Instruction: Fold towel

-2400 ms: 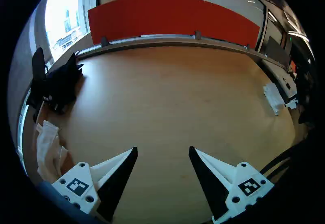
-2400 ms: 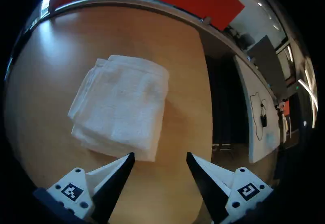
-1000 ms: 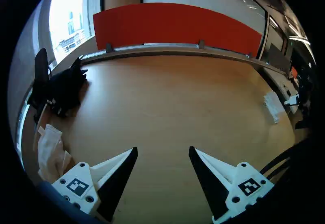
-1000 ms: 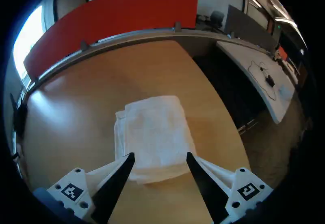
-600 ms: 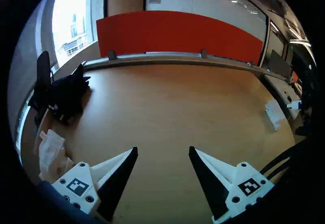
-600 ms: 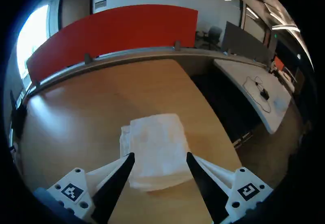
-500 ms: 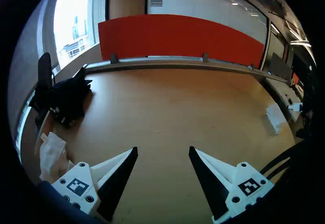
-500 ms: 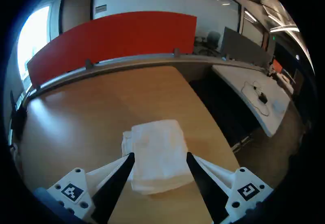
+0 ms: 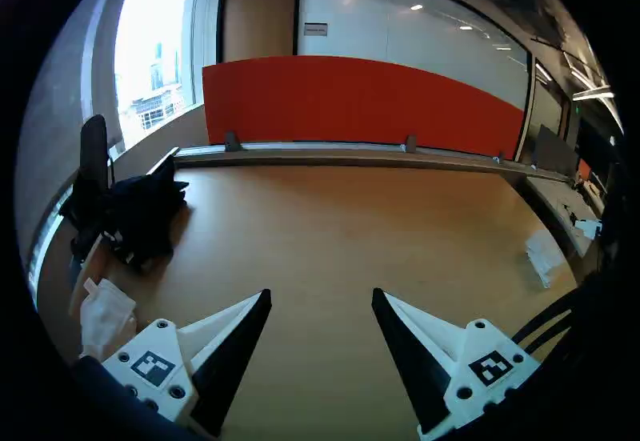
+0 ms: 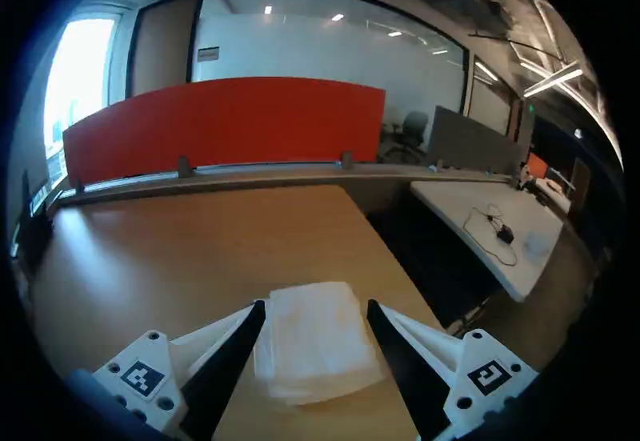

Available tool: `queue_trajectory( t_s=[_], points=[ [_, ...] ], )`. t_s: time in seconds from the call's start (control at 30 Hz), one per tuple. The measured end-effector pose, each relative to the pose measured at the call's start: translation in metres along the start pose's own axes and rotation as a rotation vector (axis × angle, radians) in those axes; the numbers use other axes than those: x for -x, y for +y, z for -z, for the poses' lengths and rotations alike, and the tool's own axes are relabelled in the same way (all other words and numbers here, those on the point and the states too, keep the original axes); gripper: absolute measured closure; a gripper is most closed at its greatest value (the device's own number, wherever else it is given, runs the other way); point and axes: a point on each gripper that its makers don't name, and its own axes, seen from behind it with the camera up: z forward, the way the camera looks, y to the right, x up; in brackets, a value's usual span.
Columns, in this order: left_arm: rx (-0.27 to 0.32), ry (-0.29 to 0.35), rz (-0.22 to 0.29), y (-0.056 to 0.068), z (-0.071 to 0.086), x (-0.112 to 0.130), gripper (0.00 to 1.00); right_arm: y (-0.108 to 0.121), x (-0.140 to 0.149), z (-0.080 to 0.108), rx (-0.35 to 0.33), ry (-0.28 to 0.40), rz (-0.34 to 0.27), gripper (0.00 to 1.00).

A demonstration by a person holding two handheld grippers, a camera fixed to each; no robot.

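Note:
A white towel (image 10: 316,342), folded into a thick rectangle, lies on the wooden table (image 10: 184,241) near its right edge. My right gripper (image 10: 314,311) hovers open above the towel's near end, its fingers apart and not touching it. In the left gripper view the same folded towel (image 9: 546,254) appears small at the table's far right. My left gripper (image 9: 322,298) is open over bare wood (image 9: 336,225), with nothing between its fingers.
A black bag (image 9: 136,209) and a crumpled white cloth (image 9: 102,319) sit at the table's left side. A red divider panel (image 9: 360,105) runs along the far edge. Beyond the right edge stands a white desk (image 10: 496,237) with a cable.
Both cameras have tilted upward, showing more of the room. In the right gripper view the towel slid down between the fingers. Both grippers stayed open.

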Motion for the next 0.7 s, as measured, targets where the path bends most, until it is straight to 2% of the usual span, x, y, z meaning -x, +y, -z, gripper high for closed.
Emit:
queue_trajectory(
  t_s=[0.27, 0.47, 0.7],
  points=[
    [0.006, 0.103, 0.024, 0.001, 0.000, -0.027, 0.07, -0.015, -0.036, 0.016, -0.024, 0.158, -0.015, 0.01],
    [-0.013, 0.216, 0.029, -0.004, 0.005, -0.054, 0.07, -0.027, -0.060, 0.032, -0.047, 0.253, -0.013, 0.01],
    [-0.037, 0.302, 0.031, -0.012, 0.010, -0.076, 0.07, -0.037, -0.072, 0.041, -0.070, 0.295, 0.001, 0.01]
  ],
)
